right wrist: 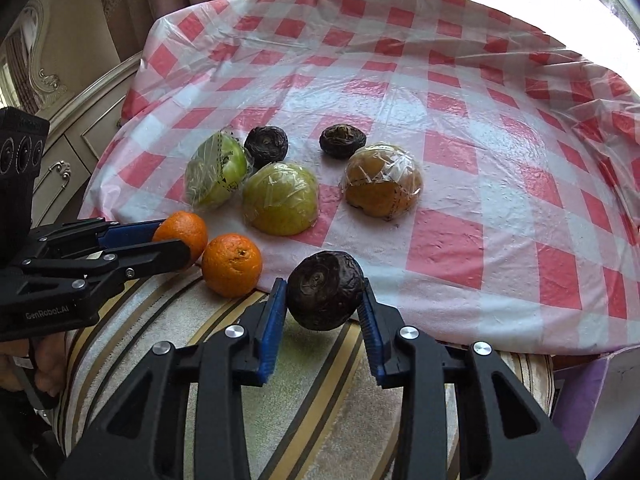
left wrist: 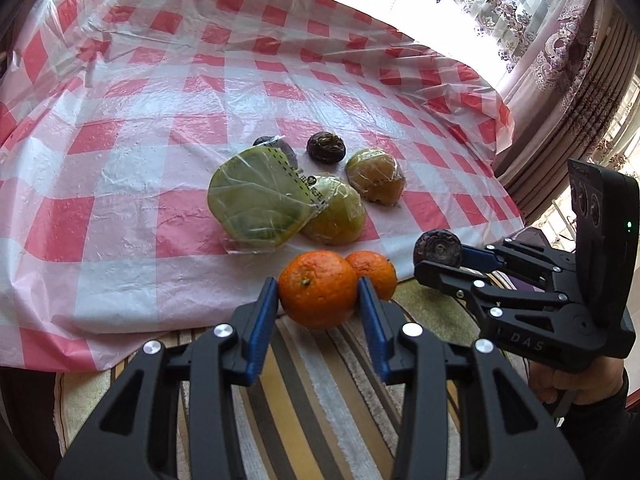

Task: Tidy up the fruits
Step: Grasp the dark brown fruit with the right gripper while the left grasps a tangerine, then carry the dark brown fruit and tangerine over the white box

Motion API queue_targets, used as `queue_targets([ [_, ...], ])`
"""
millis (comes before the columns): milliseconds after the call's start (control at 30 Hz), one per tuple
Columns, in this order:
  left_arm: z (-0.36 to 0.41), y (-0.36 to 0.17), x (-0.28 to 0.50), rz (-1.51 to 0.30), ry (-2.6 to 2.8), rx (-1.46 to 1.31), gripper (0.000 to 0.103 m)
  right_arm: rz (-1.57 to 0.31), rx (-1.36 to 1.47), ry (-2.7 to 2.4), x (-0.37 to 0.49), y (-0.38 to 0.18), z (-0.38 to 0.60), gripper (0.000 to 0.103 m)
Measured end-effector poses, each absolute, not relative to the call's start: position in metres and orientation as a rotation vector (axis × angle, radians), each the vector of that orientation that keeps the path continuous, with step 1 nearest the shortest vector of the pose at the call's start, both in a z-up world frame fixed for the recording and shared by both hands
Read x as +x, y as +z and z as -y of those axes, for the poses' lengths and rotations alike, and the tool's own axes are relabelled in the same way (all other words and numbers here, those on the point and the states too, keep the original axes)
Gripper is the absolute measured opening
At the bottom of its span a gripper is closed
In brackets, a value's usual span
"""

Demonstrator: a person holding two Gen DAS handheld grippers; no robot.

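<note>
I am clamping my left gripper (left wrist: 318, 294) on an orange (left wrist: 318, 289), low in the middle of the left wrist view, its blue pads (left wrist: 264, 312) pressing both sides of the fruit. A second orange (left wrist: 374, 272) is sitting just behind it to the right, touching it, at the near edge of the red-and-white checked tablecloth (left wrist: 120, 140).

My right gripper (right wrist: 325, 300) is gripping a dark wrinkled fruit (right wrist: 325, 295), bottom centre of the right wrist view, with the pads squeezing it from left and right. In the left wrist view the same gripper is reaching in from the right edge, with a hand (left wrist: 576, 380) wrapped round its handle at the lower right.

Farther up the cloth, three fruits wrapped in clear film are lying close together: a green one (left wrist: 256, 200) at centre, a yellow-green one (left wrist: 336, 212) touching it on the right, and a brownish-yellow one (left wrist: 376, 176) slightly apart, farther right. Two more dark wrinkled fruits (left wrist: 326, 147) are resting just above them, one partly hidden behind the green one.

Under both grippers, at the bottom of each view, a striped cushion (left wrist: 312, 380) is showing in brown, yellow and grey. Patterned curtains (left wrist: 560, 60) are hanging at the upper right of the left wrist view.
</note>
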State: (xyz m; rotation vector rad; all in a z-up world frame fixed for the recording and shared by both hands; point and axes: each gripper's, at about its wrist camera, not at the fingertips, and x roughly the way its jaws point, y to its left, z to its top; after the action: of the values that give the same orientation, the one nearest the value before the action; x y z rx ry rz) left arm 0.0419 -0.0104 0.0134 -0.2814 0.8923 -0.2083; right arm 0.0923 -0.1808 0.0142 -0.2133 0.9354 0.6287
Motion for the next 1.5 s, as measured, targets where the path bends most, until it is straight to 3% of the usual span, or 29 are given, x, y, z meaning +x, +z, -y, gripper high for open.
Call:
queue_targets([
  [433,0.038,0.055,0.038,-0.806,-0.233,-0.178,0.041,-0.878,-0.054,0.511,0.079,0.046,0.275,0.035],
  [800,0.205,0.099,0.055,-0.795,-0.577,0.075,0.041,-0.861,0.048,0.194,0.073,0.057,0.437,0.036],
  [1133,0.363,0.052,0.058,-0.941,-0.785,0.275,0.041,-0.99,0.098,-0.068,0.068,-0.009,0.546,0.035],
  [1300,0.406,0.017,0.056,-1.032,-0.8,0.318,0.041,-1.068,0.066,-0.125,0.067,-0.042,0.567,0.035],
  [1500,0.437,-0.002,0.044,-1.007,-0.806,0.45,0.041,-1.092,0.037,-0.161,0.069,-0.055,0.576,0.036],
])
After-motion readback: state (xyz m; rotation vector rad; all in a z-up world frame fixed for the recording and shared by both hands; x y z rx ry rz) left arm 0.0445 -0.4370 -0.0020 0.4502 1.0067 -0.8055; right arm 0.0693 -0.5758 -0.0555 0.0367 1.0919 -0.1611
